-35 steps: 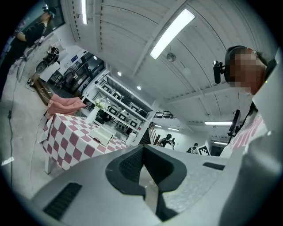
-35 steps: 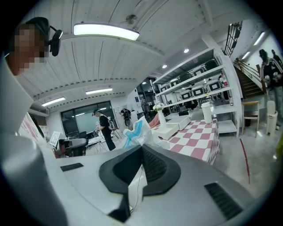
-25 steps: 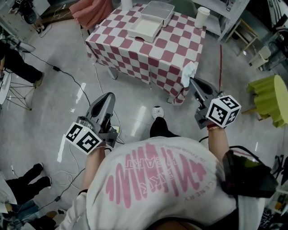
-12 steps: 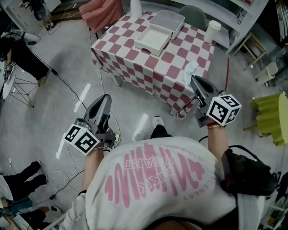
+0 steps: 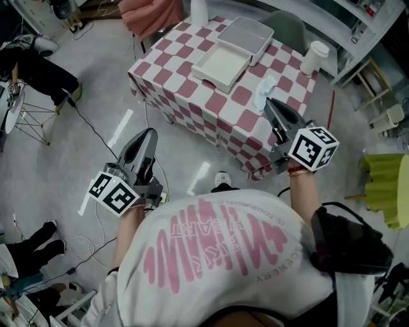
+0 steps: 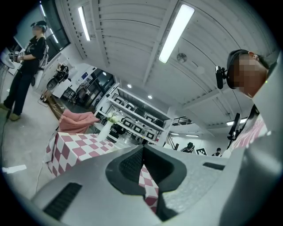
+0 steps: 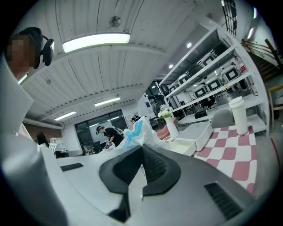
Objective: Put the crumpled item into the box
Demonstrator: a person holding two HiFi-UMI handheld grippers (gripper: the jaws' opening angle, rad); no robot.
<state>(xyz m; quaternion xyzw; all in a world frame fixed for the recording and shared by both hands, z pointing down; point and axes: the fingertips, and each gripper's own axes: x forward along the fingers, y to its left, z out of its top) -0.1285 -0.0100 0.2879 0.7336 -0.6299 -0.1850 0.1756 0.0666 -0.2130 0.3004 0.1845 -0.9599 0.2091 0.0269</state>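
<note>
Ringing the checked counter [image 5: 185,89] are a pink-draped chair [image 5: 150,11] at its far left corner, a grey chair [image 5: 287,25] behind it, and a seated person [image 5: 32,64] well off to the left. On the cloth, a white vase [image 5: 199,9] stands at the far edge and a lidded cup [image 5: 314,56] at the right corner.

Bare checked cloth lies between the counter's near edge and the open white box [image 5: 220,66]. A stretch of bare floor [image 5: 96,96] separates the left claw [image 5: 151,132] from the counter's left side.

Nothing shows inside the box. A grey tray [image 5: 246,35] touches its far side, and nothing shows in that either.

The right claw [image 5: 267,101] reaches over the counter's near right edge. Its jaws are together, pinching the crumpled white-and-blue item [image 5: 264,91] at their tips. The item hangs over the cloth between box and cup, apart from both. The left claw's jaws are together with nothing between them.
</note>
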